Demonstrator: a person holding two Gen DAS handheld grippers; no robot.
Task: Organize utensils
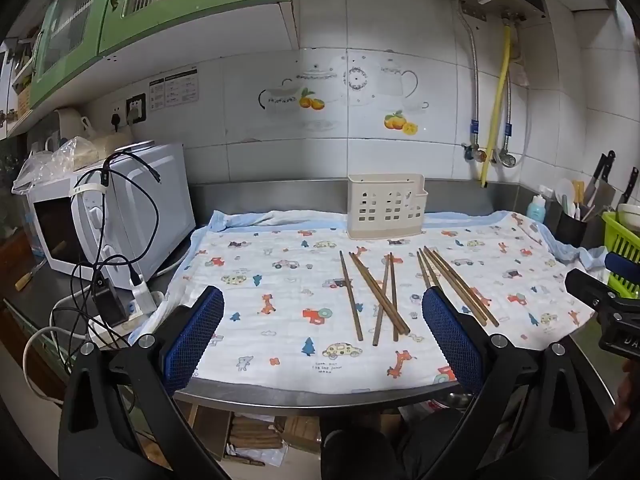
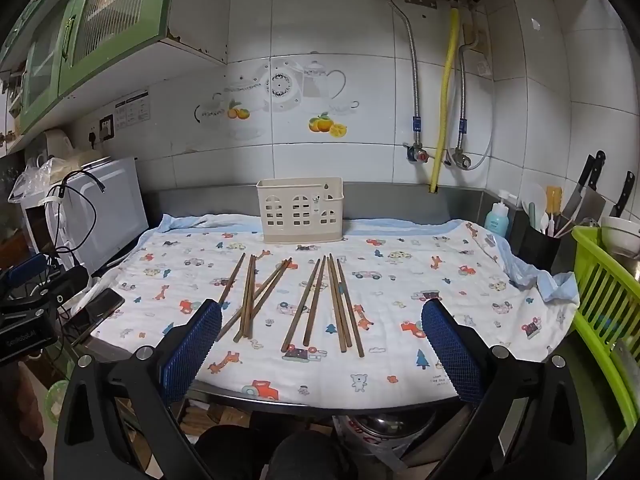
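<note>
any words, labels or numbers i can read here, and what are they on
Wall notice: printed text, too small to read.
Patterned cloth: small printed lines, blurred.
Left gripper body: white lettering, not legible.
Right gripper body: partial letters, cut off.
Blue bottle: label unreadable.

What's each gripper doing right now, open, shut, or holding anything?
Left gripper: open wide, holding nothing, short of the chopsticks.
Right gripper: open wide, holding nothing.

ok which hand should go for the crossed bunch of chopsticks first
Probably left. The crossed chopsticks lie between the open left tongs, while in the right wrist view they sit off beside the left finger of the right tongs, also open.
</note>
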